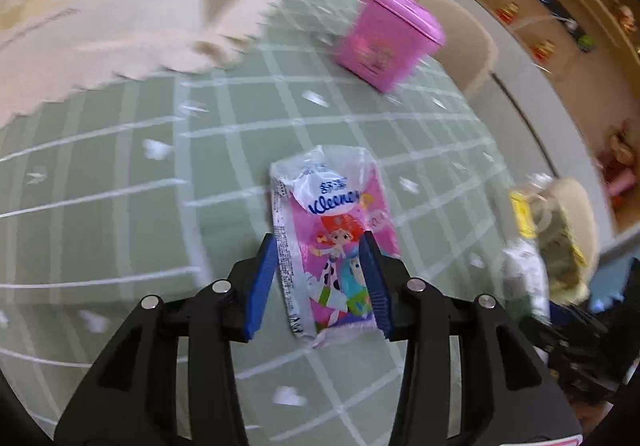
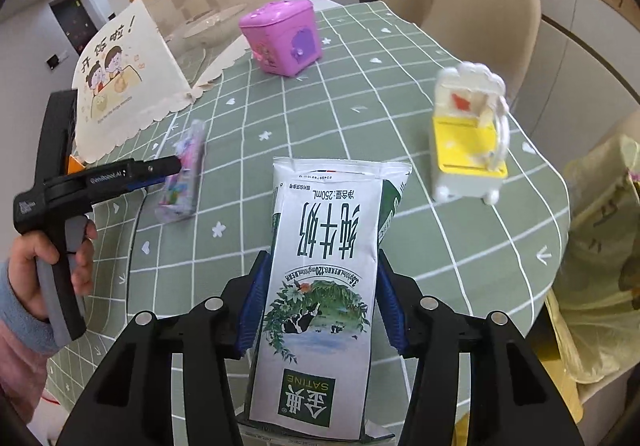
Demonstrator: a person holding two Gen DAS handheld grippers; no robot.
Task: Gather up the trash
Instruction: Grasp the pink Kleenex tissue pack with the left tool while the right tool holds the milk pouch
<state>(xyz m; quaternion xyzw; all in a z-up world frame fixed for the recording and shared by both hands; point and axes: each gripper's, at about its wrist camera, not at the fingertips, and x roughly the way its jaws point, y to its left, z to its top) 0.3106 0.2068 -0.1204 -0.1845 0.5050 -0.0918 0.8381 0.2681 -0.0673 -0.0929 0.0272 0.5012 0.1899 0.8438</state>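
Tissue packet (image 1: 332, 242) lies lengthwise between the left gripper (image 1: 322, 278) jaws, half open, not visibly clamped. Right gripper (image 2: 320, 302) jaws grip the milk carton (image 2: 320, 286), long axis pointing away.

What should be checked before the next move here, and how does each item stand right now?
1. Milk carton clamped in right tongs: ok.
2. Tissue packet between left tongs: ok; pads actually pressing it: cannot tell.
3. Pink bin lid open to take trash: not ok, closed.
4. Tablecloth between tissue packet and pink bin free of obstacles: ok.
5. Yellow bag beside the table open: cannot tell.
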